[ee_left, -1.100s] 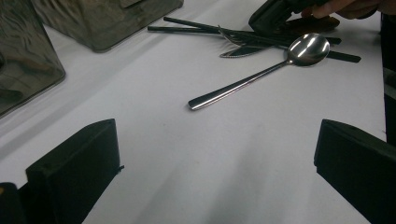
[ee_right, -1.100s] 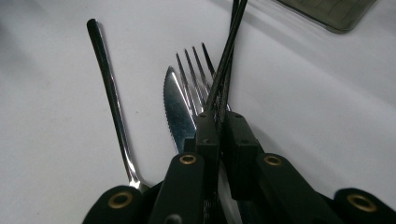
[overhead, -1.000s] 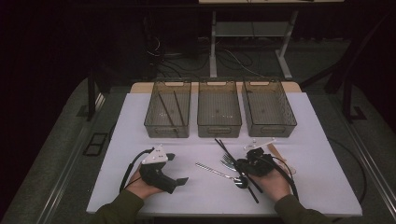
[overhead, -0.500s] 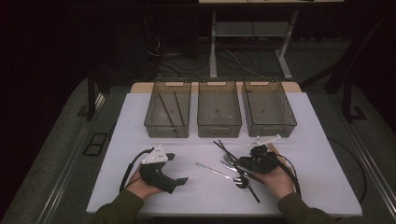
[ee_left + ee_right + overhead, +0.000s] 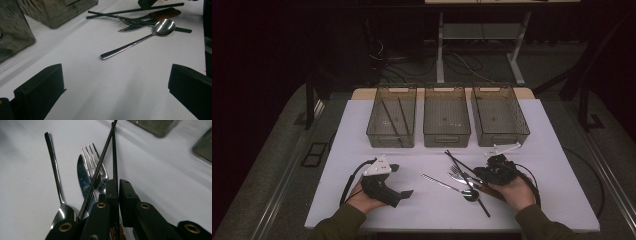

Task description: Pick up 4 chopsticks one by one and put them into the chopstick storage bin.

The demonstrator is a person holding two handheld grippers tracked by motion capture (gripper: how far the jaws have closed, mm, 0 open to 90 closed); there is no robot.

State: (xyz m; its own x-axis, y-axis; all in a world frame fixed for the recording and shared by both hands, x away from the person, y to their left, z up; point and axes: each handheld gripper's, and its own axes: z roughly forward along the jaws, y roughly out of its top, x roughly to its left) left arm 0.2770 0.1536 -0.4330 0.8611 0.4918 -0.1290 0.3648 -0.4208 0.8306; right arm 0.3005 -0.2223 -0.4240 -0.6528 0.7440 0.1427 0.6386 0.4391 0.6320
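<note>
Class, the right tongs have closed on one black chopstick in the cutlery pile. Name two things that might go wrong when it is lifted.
1. The gripped chopstick crosses a second chopstick, so lifting may drag that along.
2. The fork and knife lie underneath and could shift toward the spoon.

Table [image 5: 542, 150]: three bins in a row along the far side, left bin [image 5: 391, 120] holding two chopsticks [image 5: 397, 116], middle bin [image 5: 446, 117], right bin [image 5: 499, 116]. Near side, right of centre: spoon [image 5: 447, 185], fork [image 5: 460, 174], knife [image 5: 83, 180] and crossed chopsticks [image 5: 462, 169] in one cluster, right gripper [image 5: 482, 175] at its right edge. Left gripper [image 5: 404, 193] well apart, to the left.
</note>
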